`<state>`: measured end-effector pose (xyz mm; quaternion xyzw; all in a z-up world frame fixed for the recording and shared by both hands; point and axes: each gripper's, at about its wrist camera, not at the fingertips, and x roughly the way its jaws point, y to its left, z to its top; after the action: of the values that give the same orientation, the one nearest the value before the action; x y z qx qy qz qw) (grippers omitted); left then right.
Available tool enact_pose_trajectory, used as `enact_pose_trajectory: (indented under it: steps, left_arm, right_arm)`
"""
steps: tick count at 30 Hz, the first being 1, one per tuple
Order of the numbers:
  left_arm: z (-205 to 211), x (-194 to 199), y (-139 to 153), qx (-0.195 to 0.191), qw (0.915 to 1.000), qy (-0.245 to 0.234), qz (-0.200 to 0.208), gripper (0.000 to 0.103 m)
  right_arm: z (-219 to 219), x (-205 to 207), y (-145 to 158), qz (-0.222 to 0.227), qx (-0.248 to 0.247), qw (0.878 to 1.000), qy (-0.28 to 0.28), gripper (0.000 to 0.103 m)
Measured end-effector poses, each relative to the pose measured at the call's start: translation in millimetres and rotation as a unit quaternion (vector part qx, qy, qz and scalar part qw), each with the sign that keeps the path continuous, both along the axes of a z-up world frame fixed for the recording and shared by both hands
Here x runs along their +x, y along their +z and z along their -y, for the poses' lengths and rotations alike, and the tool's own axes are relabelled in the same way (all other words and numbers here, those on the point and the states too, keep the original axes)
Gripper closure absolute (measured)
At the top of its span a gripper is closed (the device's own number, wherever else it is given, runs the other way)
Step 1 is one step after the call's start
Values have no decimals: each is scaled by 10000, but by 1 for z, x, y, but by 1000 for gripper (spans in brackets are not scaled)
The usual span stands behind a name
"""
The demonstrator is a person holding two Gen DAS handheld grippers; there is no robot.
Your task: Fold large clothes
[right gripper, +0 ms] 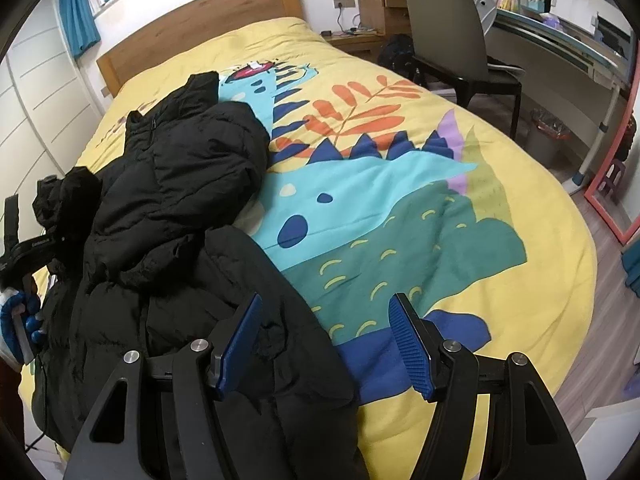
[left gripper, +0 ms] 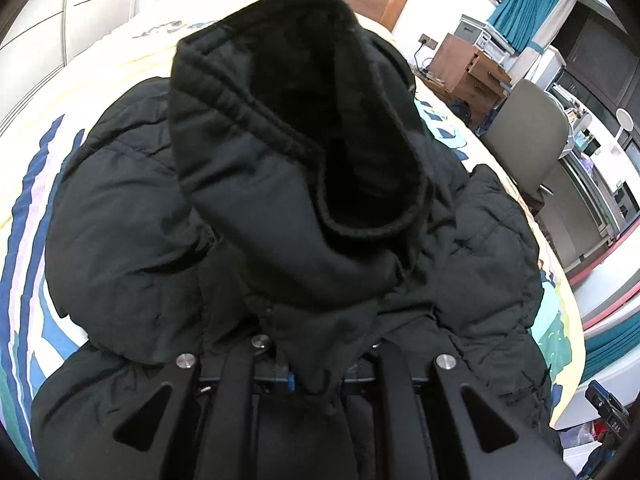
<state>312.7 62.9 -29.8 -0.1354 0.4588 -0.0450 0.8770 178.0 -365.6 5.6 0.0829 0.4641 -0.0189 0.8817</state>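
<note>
The left hand-held gripper (left gripper: 316, 376) is clenched on a fold of black fabric at the base of the hood (left gripper: 296, 152), which rises directly ahead of its camera with the dark lined opening facing the lens; the pads themselves are buried in the cloth. In the right wrist view this same gripper shows at the far left edge, gripped by a hand in a blue and white glove (right gripper: 20, 320), with the bunched hood standing above it. The right hand-held gripper (right gripper: 324, 344) is released, its ribbed blue pads (right gripper: 408, 344) standing well apart; the left pad hangs over the near hem of the jacket (right gripper: 172, 208), the right pad over bare bed cover, and nothing is pressed between them. The jacket is a black quilted puffer lying crumpled on the left side of the bed (right gripper: 540, 264), running from near the wooden headboard (right gripper: 208, 20) down to the near edge, one sleeve folded across its body. The bed cover is yellow with a turquoise dinosaur, orange leaves and blue spikes. Beyond the right side of the bed stand a grey chair (right gripper: 444, 24), a wooden nightstand (right gripper: 380, 4) with a printer on top, a long counter (right gripper: 560, 44) with clutter, and a waste bin (right gripper: 548, 136) on the wood floor.
</note>
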Motion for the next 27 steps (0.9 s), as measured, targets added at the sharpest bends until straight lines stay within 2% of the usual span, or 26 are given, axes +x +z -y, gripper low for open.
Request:
enact_pose_trajectory:
  steps: [9, 14, 23, 27]
  left_arm:
    - [8, 7, -6, 130, 9998, -89, -130, 90]
    - [2, -7, -7, 106, 9997, -178, -142, 88]
    - [11, -13, -3, 339, 9988, -338, -142, 87]
    - [12, -19, -2, 282, 9987, -390, -143, 80]
  right_arm:
    - [-7, 5, -9, -77, 51, 9999, 127, 38]
    - [-7, 6, -11, -97, 95, 9999, 105, 38]
    - [-13, 7, -13, -102, 126, 9997, 205, 38]
    - [-13, 6, -12, -101, 146, 9997, 193, 38]
